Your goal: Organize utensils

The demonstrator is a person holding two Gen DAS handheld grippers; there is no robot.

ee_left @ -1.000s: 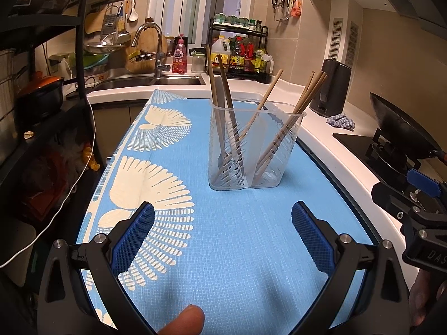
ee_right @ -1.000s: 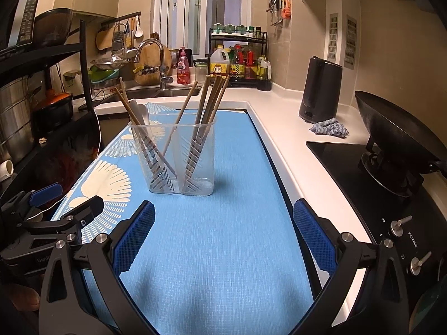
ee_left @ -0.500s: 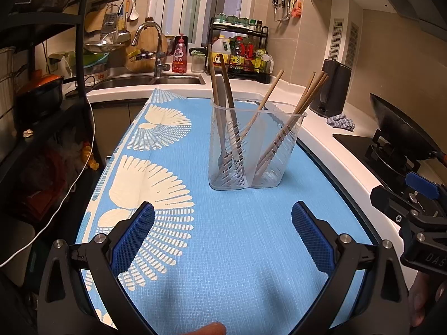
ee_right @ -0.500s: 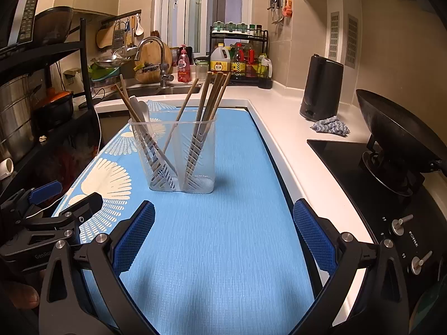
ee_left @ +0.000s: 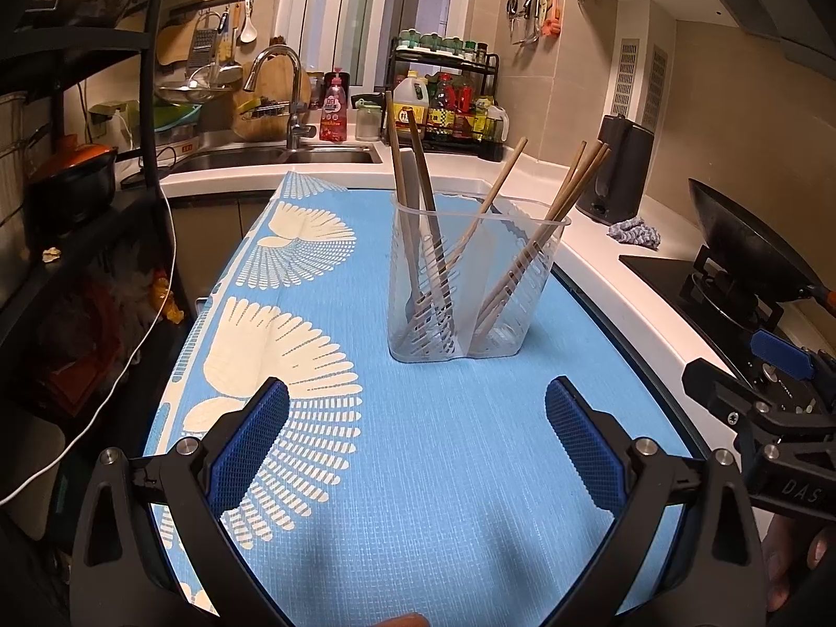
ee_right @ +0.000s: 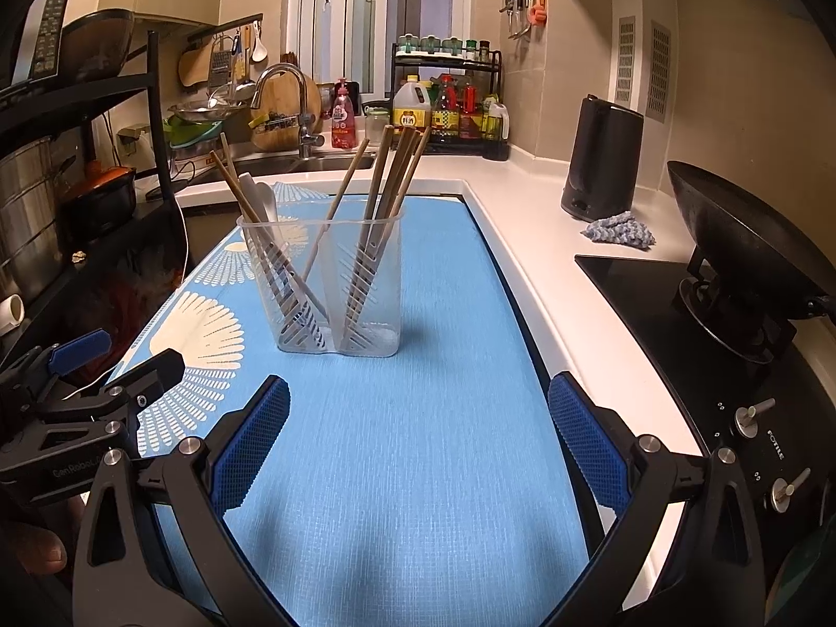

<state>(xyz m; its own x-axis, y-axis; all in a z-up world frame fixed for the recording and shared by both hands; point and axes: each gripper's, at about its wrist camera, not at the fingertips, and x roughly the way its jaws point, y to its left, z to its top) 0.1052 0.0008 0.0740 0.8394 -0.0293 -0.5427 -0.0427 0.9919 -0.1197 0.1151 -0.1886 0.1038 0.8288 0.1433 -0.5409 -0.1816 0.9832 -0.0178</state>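
1. Both my grippers gape wide, holding nothing; left gripper (ee_left: 417, 441) and right gripper (ee_right: 418, 441) hover above the blue mat (ee_right: 418, 470).
2. Clear utensil holder (ee_right: 324, 282) stands upright on the mat, ahead of both; well apart from my fingers.
3. Wooden chopsticks (ee_right: 389, 193) lean in both compartments; a pale spoon (ee_right: 258, 201) sits in the left one.

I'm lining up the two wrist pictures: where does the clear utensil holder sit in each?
Left wrist: the holder stands right of centre on the blue mat, beyond the open left gripper.
Right wrist: the holder stands left of centre, beyond the open right gripper.
Shared landmark: the black kettle on the white counter, right of the holder in both.
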